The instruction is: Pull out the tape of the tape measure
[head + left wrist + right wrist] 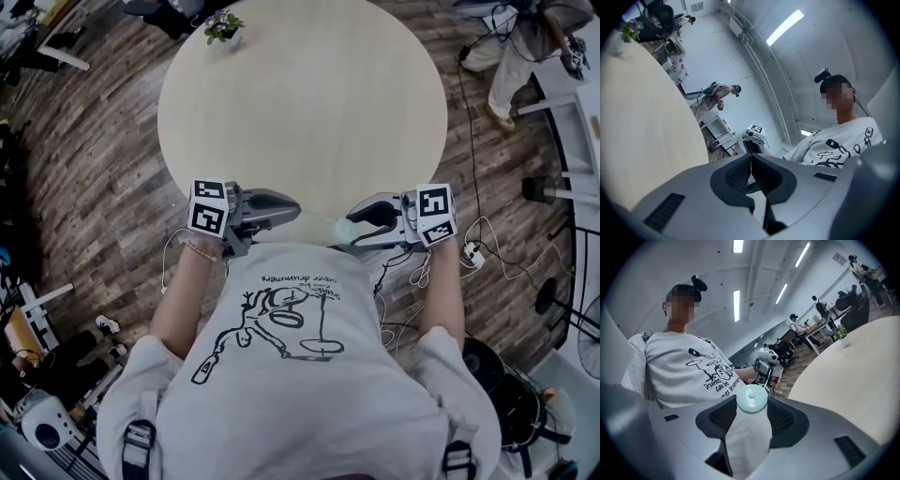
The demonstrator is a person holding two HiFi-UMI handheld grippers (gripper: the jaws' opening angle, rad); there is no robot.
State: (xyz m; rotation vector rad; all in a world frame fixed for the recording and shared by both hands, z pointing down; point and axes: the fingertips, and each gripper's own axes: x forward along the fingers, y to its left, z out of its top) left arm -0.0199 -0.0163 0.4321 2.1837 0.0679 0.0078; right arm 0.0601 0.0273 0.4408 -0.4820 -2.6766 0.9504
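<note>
While the right gripper [751,412] clamps the round mint tape measure [752,398] off the table [300,94] at its 6 o'clock edge, the left gripper [751,163] has its jaws pressed together (nothing visible between). Likely a light, hard, slick case; pinch the tape's end tab.

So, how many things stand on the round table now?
1: a small flower pot near the far edge of the table. The tape measure is not on it; the right gripper holds it. A little of the near edge is covered.
</note>
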